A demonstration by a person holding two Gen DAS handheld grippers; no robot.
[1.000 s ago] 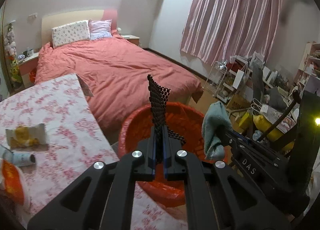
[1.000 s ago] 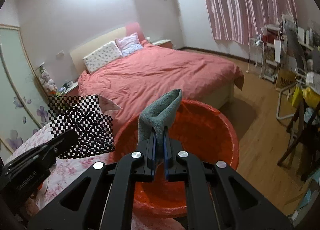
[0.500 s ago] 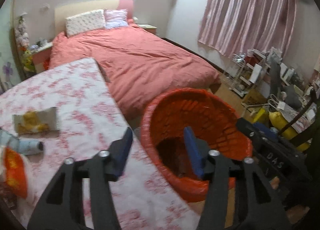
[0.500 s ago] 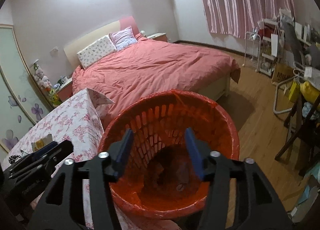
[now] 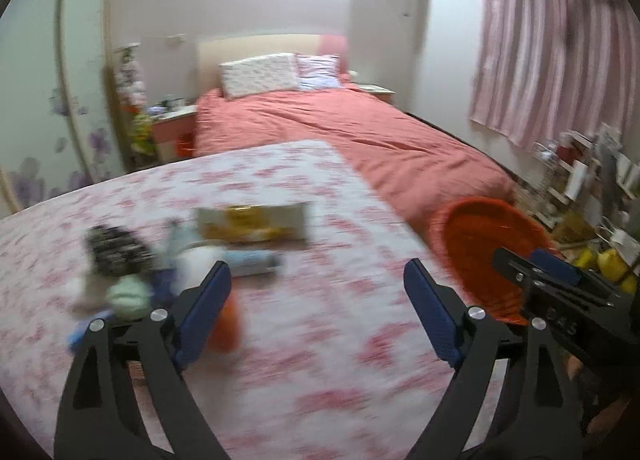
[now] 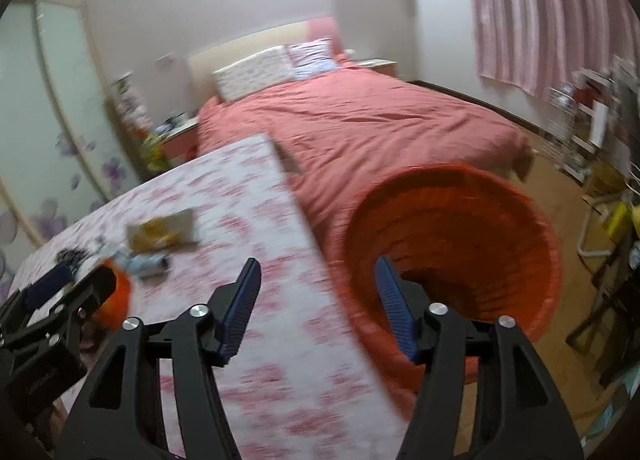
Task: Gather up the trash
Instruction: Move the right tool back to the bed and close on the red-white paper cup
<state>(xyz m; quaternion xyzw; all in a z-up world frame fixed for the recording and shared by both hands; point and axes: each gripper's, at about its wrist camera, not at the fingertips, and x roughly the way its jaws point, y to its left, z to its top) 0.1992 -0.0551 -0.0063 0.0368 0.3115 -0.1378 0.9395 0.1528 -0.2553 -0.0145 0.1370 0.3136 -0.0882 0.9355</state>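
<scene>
My left gripper (image 5: 318,302) is open and empty above the floral tablecloth (image 5: 320,372). Ahead of it lie a yellow-and-white wrapper (image 5: 252,223), a pale blue tube (image 5: 250,263), an orange packet (image 5: 226,326) and a blurred heap with a black-and-white piece (image 5: 116,252). My right gripper (image 6: 316,298) is open and empty over the table edge, beside the orange basket (image 6: 452,244). The basket also shows in the left wrist view (image 5: 488,244). The wrapper (image 6: 162,232) and tube (image 6: 148,263) show in the right wrist view too.
A bed with a salmon cover (image 5: 360,139) stands behind the table. Pink curtains (image 5: 552,43) hang at the right. Cluttered shelves and a chair (image 6: 600,163) stand at the far right. A nightstand (image 5: 172,127) stands left of the bed.
Both grippers let go of the checked piece and the green cloth over the basket. Both have since swung left toward the table, open.
</scene>
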